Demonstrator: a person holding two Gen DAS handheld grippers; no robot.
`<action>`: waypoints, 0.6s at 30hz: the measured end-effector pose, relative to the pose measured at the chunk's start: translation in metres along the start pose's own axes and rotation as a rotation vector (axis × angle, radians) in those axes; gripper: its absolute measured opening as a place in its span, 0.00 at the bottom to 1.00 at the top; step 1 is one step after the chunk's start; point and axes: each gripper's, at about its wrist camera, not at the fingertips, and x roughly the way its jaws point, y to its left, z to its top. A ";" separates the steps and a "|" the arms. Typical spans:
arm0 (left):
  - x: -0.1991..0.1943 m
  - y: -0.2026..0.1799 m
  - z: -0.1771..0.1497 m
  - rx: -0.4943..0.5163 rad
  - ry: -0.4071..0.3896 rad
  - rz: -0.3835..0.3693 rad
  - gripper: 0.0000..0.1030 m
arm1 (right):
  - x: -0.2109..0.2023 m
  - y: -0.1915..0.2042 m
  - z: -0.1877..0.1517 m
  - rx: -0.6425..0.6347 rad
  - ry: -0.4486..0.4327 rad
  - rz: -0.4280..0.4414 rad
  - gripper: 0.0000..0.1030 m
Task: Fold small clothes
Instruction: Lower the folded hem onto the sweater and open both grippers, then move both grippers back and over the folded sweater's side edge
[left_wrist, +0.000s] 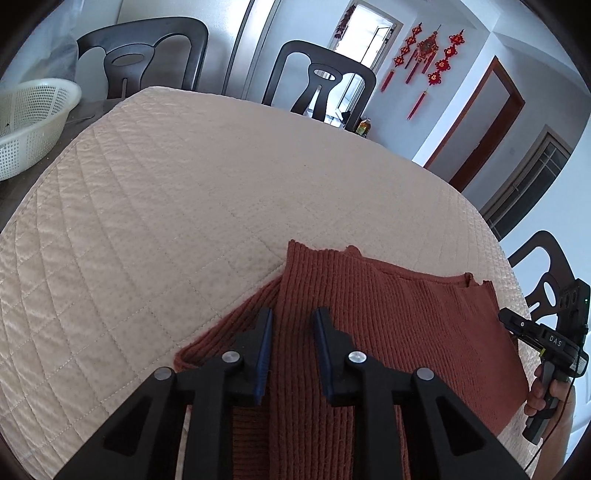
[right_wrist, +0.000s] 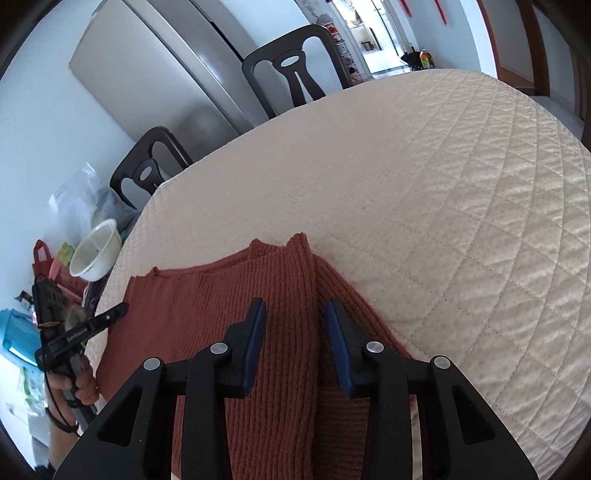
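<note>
A rust-red ribbed knit garment (left_wrist: 388, 314) lies flat on the cream quilted cover (left_wrist: 166, 203), with a sleeve folded in over each side of the body. My left gripper (left_wrist: 293, 314) is open and empty, hovering over the garment's left folded sleeve. In the right wrist view the same garment (right_wrist: 229, 306) lies below my right gripper (right_wrist: 295, 304), which is open and empty over the right folded sleeve. Each gripper shows at the edge of the other's view, the right one (left_wrist: 546, 343) and the left one (right_wrist: 74, 332), held by a hand.
A white perforated basket (left_wrist: 33, 122) stands on the table's far left, also in the right wrist view (right_wrist: 94, 254). Dark chairs (left_wrist: 317, 81) surround the table. A steel fridge (right_wrist: 166, 74) stands behind. Bags and a blue bin (right_wrist: 18, 339) sit at the left.
</note>
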 end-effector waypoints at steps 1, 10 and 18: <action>0.001 -0.001 0.000 0.004 -0.002 0.003 0.18 | 0.002 0.004 -0.001 -0.019 0.007 0.005 0.34; -0.022 -0.001 0.004 -0.002 -0.095 -0.011 0.07 | -0.015 0.017 0.010 -0.055 -0.074 0.024 0.08; -0.001 0.012 0.000 -0.031 -0.046 0.029 0.09 | 0.005 0.005 0.008 -0.014 -0.019 -0.015 0.12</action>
